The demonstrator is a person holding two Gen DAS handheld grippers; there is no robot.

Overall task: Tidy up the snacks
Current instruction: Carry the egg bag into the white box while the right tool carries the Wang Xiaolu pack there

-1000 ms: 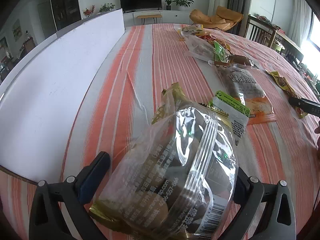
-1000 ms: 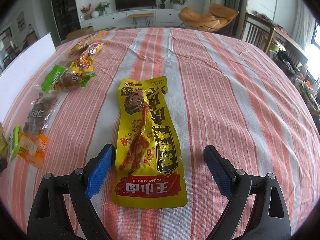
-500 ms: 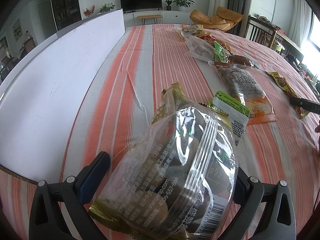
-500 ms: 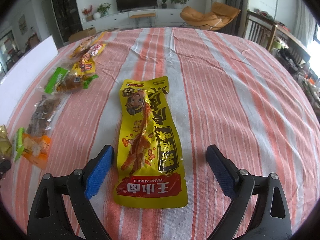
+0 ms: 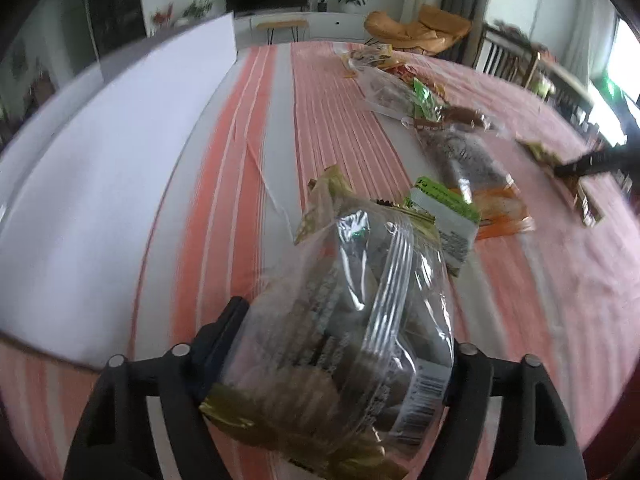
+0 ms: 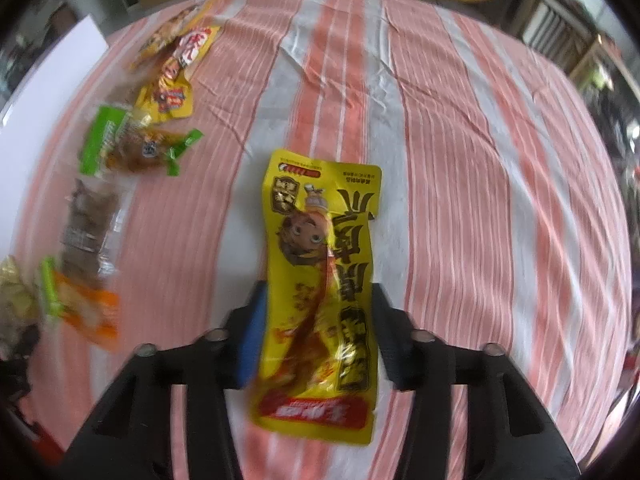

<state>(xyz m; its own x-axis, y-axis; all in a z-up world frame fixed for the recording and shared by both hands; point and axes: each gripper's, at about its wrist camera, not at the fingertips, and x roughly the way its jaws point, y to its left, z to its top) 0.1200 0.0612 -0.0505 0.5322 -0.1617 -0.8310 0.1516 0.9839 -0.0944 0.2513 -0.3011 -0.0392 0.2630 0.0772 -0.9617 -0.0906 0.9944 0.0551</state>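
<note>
In the left wrist view a clear bag of brown pastries (image 5: 352, 312) with gold trim lies between the fingers of my left gripper (image 5: 344, 332). Its jaws are closing and both pads press on the bag's sides. In the right wrist view a long yellow snack packet (image 6: 320, 264) with a cartoon face runs lengthwise through my right gripper (image 6: 316, 304). That gripper's jaws are closing too, and the pads pinch the packet's lower half, which buckles slightly. Both bags are over the orange-and-white striped tablecloth (image 6: 460, 160).
A white board (image 5: 100, 160) lies along the table's left side. Loose snacks are strewn about: a green-labelled pack (image 5: 444, 216), an orange pack (image 5: 496, 216), a green packet (image 6: 132, 148) and yellow packets (image 6: 172, 76). Chairs and furniture stand beyond the far edge.
Both grippers' jaws have come in from wide open onto their bags. The right wrist view has tipped downward and the yellow packet now sits bent between the pads.
</note>
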